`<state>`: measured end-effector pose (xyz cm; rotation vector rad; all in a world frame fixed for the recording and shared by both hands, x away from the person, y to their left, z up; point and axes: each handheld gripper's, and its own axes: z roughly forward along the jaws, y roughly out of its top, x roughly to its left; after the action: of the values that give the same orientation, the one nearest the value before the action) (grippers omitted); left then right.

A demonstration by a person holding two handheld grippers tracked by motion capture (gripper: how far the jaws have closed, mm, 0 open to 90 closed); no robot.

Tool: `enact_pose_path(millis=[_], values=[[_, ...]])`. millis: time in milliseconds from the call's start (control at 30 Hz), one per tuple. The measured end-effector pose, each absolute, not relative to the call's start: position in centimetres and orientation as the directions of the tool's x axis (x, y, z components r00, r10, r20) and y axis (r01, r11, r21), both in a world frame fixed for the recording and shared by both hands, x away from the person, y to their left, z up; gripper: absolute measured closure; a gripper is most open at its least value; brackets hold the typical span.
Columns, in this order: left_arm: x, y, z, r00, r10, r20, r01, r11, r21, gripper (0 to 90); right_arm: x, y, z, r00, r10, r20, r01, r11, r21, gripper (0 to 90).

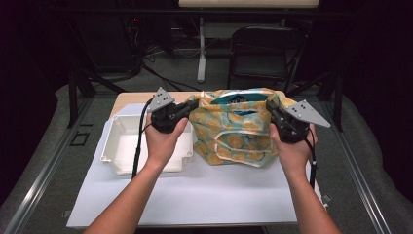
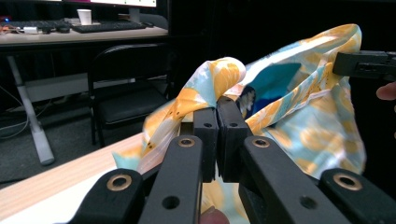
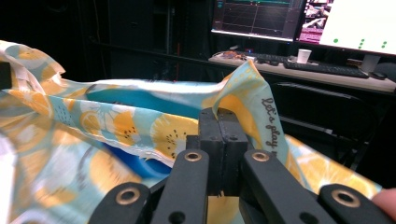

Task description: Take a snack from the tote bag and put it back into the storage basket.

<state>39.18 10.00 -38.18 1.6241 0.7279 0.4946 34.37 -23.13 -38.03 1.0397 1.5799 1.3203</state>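
While each grips an upper corner of the single bag [image 1: 234,129], at centre frame on the worktop [image 1: 195,195], the left gripper [image 1: 191,108] and right gripper [image 1: 269,108] are clenched on its fabric. One white tray [image 1: 114,146] lies at left, one chair [image 1: 263,53] behind.

Left gripper [image 2: 217,109]: jaws seen closed together, a fold of cloth pinched at their tips.
Fabric bag [image 2: 299,121]: pale blue with yellow fruit print; mouth held apart, a blue inside seen.
Right gripper [image 2: 366,64]: seen at the far right edge, its black tip laid against the bag's upper rim.
Table [image 2: 60,179]: light wood edge seen below the bag.
Background: a black chair [image 2: 123,93] and a desk with a keyboard [image 2: 109,26] and a cup [image 2: 84,16].
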Motion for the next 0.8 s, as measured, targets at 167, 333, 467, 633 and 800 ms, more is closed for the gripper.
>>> enact_pose_path(millis=[167, 333, 467, 633, 800], values=[[41.1, 9.7, -37.2, 0.701, 0.706, -0.099, 0.19, -0.052, 0.98, 88.6, 36.1, -23.1, -37.0, -0.31, 0.944, -0.112, 0.077, 0.142, 0.987, 90.0], [43.0, 9.6, -36.5, 0.685, 0.715, -0.137, 0.197, -0.001, 0.98, 88.6, 37.6, -23.1, -36.0, -0.3, 0.946, -0.123, 0.062, 0.148, 0.987, 90.0], [44.3, 9.2, -36.5, 0.669, 0.725, -0.164, 0.217, 0.021, 0.976, 88.4, 39.0, -23.4, -35.6, -0.282, 0.955, -0.089, 0.071, 0.113, 0.991, 90.0], [45.9, 8.4, -38.1, 0.647, 0.744, -0.17, 0.297, -0.041, 0.954, 83.1, 40.9, -23.8, -36.5, -0.248, 0.965, -0.086, 0.153, 0.127, 0.98, 89.3], [46.2, 8.5, -39.7, 0.615, 0.766, -0.189, 0.348, -0.049, 0.936, 76.9, 41.8, -25.1, -37.9, -0.217, 0.974, -0.062, 0.243, 0.116, 0.963, 86.3]])
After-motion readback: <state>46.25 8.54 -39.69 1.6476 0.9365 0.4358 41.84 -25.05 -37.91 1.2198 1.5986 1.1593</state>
